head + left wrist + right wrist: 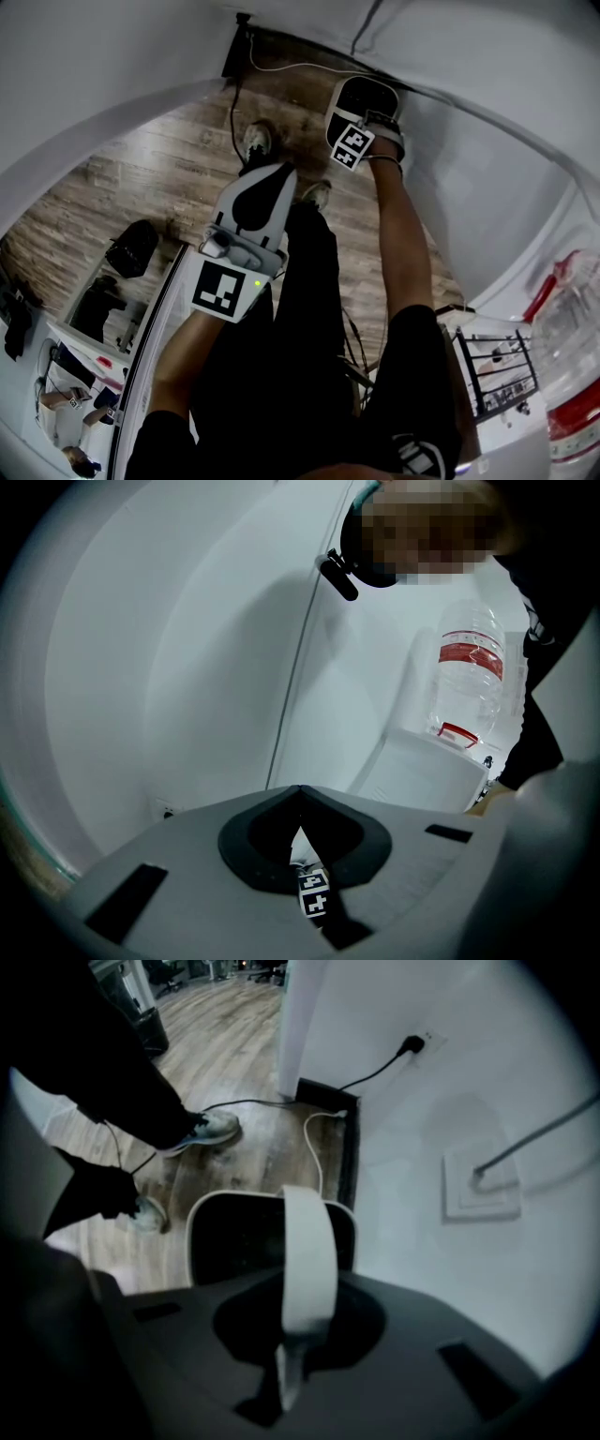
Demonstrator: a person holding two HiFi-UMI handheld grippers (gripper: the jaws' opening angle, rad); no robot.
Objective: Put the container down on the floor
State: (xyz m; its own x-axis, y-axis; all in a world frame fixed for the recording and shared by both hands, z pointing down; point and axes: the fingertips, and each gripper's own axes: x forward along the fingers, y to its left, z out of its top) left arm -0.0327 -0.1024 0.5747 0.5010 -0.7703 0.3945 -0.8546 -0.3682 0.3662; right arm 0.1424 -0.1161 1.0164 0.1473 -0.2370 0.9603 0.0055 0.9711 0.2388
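Note:
The container (367, 92) is a small bin with a white rim, a dark inside and a white strap handle (308, 1255). In the head view it hangs low over the wooden floor (159, 178), close to the wall's black baseboard. My right gripper (364, 120) is above it, shut on the handle. The right gripper view shows the strap running up from the rim (194, 1232) into the shut jaws of the right gripper (289, 1372). Whether the bin's base touches the floor is hidden. My left gripper (274, 173) is held by the person's legs, shut and empty. In its own view the left gripper (300, 829) points up at a white wall.
Two shoes (211, 1129) stand on the wood floor beside the bin. A black cable (375, 1071) runs to a wall socket and a white cable (314, 1152) lies along the baseboard. A water bottle (467, 677) sits on a white dispenser. A black wire rack (497, 370) stands at the right.

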